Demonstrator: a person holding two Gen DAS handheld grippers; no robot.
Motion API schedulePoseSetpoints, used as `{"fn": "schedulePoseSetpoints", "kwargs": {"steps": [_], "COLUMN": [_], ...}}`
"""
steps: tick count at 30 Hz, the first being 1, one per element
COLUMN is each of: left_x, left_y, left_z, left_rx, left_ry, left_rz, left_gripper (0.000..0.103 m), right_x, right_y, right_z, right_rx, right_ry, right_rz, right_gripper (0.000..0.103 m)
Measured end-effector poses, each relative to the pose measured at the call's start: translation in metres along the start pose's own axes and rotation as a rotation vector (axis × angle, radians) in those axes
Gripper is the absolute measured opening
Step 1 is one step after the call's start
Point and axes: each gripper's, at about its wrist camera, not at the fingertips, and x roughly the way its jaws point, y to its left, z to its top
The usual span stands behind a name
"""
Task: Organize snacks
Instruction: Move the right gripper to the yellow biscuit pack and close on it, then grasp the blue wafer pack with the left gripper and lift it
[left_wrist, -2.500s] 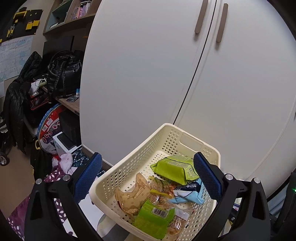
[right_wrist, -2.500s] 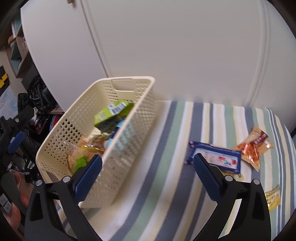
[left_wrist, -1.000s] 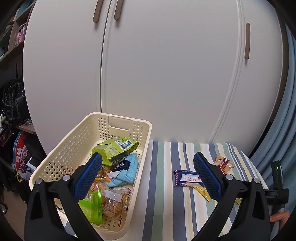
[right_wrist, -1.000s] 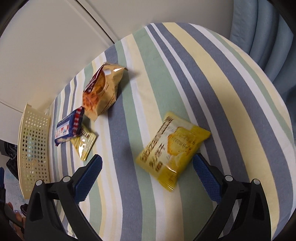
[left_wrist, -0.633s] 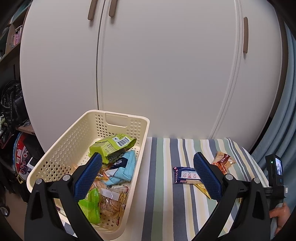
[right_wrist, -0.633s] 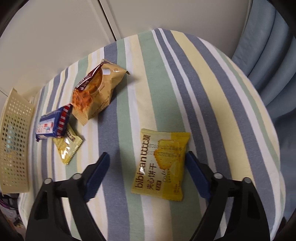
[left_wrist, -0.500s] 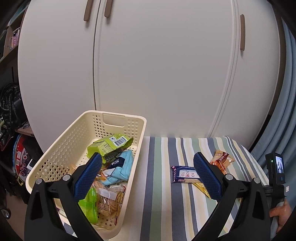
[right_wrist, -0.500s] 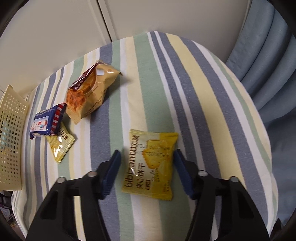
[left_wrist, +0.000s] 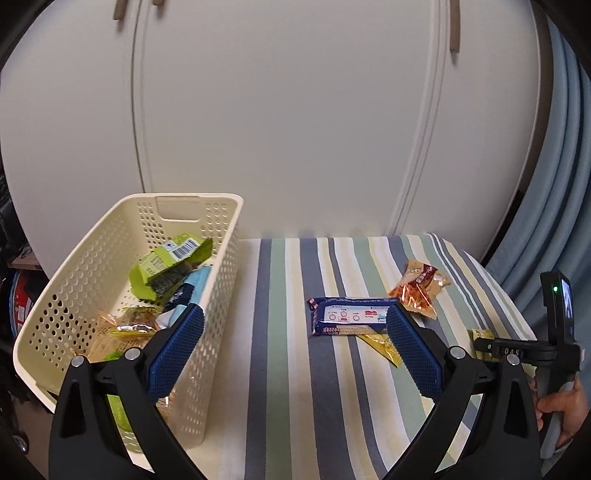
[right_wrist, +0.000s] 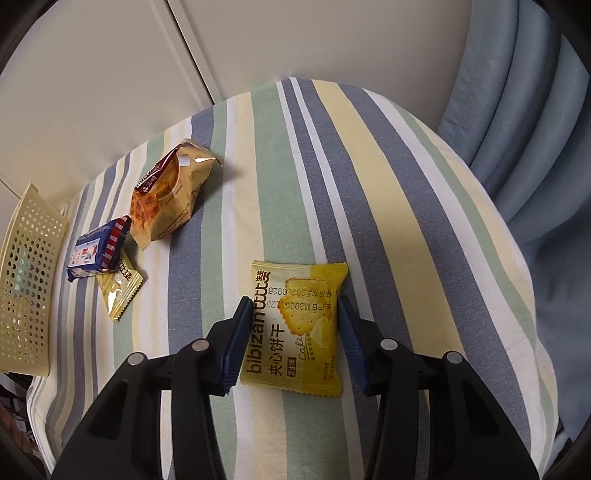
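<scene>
A yellow biscuit packet (right_wrist: 295, 332) lies flat on the striped tabletop (right_wrist: 388, 184). My right gripper (right_wrist: 294, 304) straddles it, open, with a blue pad at each side edge; the packet is not squeezed. Further left lie an orange-gold snack bag (right_wrist: 170, 199), a blue packet (right_wrist: 98, 254) and a small gold sachet (right_wrist: 120, 291). My left gripper (left_wrist: 293, 314) hovers open and holds nothing, between the cream basket (left_wrist: 221, 258) and the blue packet (left_wrist: 351, 319). Several snacks fill the basket, with a green packet (left_wrist: 166, 262) on top.
White wardrobe doors (left_wrist: 295, 129) stand right behind the table. A blue curtain (right_wrist: 535, 110) hangs along the table's right edge. A person's hand (left_wrist: 561, 402) holds the right gripper at the table's right end. The basket sits at the table's left edge.
The right gripper has dropped to the yellow packet and its jaws have narrowed from wide to the packet's edges. The left gripper's view has swung right, from the basket to the tabletop.
</scene>
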Motion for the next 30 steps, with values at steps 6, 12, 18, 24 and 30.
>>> {"fn": "schedulePoseSetpoints", "kwargs": {"steps": [6, 12, 18, 24, 30], "left_x": [0.058, 0.099, 0.133, 0.163, 0.188], "left_y": [-0.029, -0.06, -0.07, -0.089, -0.095], "left_z": [-0.011, -0.019, 0.001, 0.01, 0.009], "left_rx": [0.07, 0.115, 0.046, 0.096, 0.154], "left_ry": [0.186, 0.306, 0.361, 0.404, 0.447], "left_rz": [-0.113, -0.151, -0.258, -0.22, -0.136], "left_gripper": [0.1, 0.1, 0.1, 0.1, 0.1], "right_x": [0.005, 0.004, 0.006, 0.006, 0.005], "right_y": [-0.003, -0.005, -0.006, -0.008, -0.01], "right_z": [0.004, 0.003, 0.003, 0.003, 0.003], "right_rx": [-0.009, -0.003, 0.006, 0.021, 0.03], "right_ry": [-0.003, -0.006, -0.011, -0.013, -0.013], "right_rz": [0.024, 0.054, 0.08, 0.107, 0.131], "right_gripper": [0.047, 0.047, 0.047, 0.047, 0.047]}}
